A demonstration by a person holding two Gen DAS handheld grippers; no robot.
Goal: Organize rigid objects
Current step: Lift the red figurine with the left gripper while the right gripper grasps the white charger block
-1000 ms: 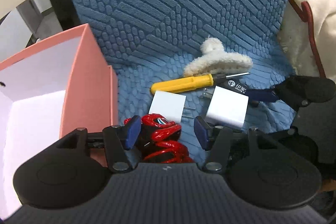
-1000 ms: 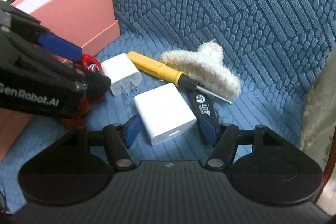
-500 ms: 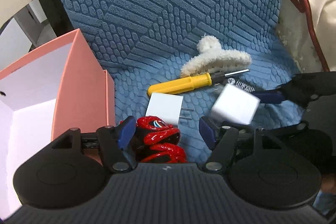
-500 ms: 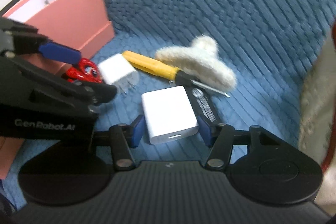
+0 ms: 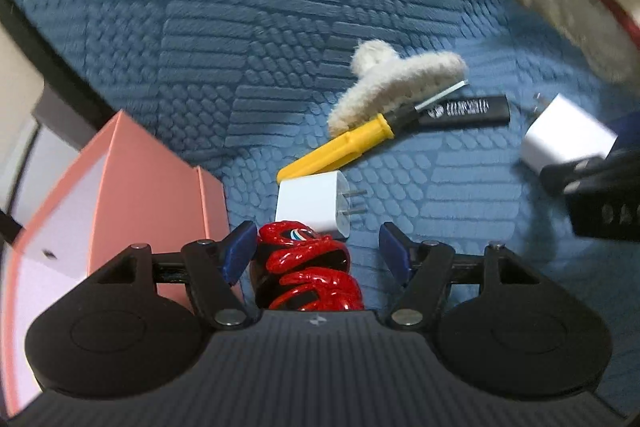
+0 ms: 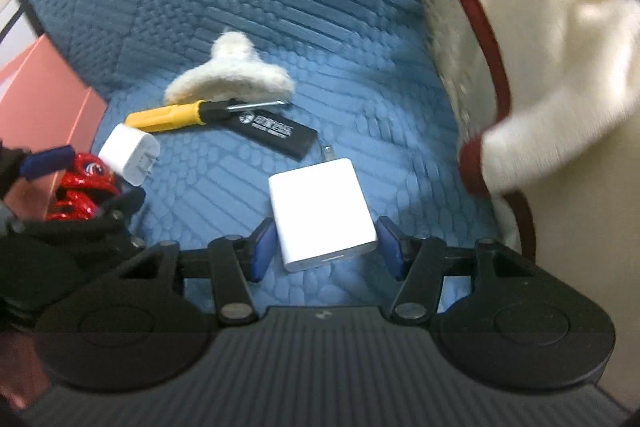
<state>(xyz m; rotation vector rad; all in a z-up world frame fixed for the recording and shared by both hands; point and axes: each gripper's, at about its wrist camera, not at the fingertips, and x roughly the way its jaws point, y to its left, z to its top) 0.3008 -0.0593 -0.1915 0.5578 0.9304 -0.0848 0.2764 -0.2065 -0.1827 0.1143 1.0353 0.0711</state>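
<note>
A glossy red toy (image 5: pixel 308 267) lies between the fingers of my left gripper (image 5: pixel 316 253), close to the left pad with a gap on the right; the gripper is open. My right gripper (image 6: pixel 326 251) is shut on a large white charger (image 6: pixel 324 215), which the left wrist view shows lifted at the right (image 5: pixel 568 143). On the blue cushion lie a small white charger (image 5: pixel 312 203), a yellow screwdriver (image 5: pixel 340 151), a black stick with white print (image 5: pixel 468 111) and a fluffy white hair claw (image 5: pixel 396 83). A pink box (image 5: pixel 140 187) stands just left of the red toy.
A cream garment with red trim (image 6: pixel 540 47) hangs close on the right of the held charger. The blue textured backrest (image 5: pixel 240 7) rises behind the objects. A dark frame edge (image 5: pixel 52 63) runs behind the pink box.
My right gripper has shut on the large white charger, lifted it and carried it to the right. My left gripper's jaws have spread wider around the red toy and it has rolled.
</note>
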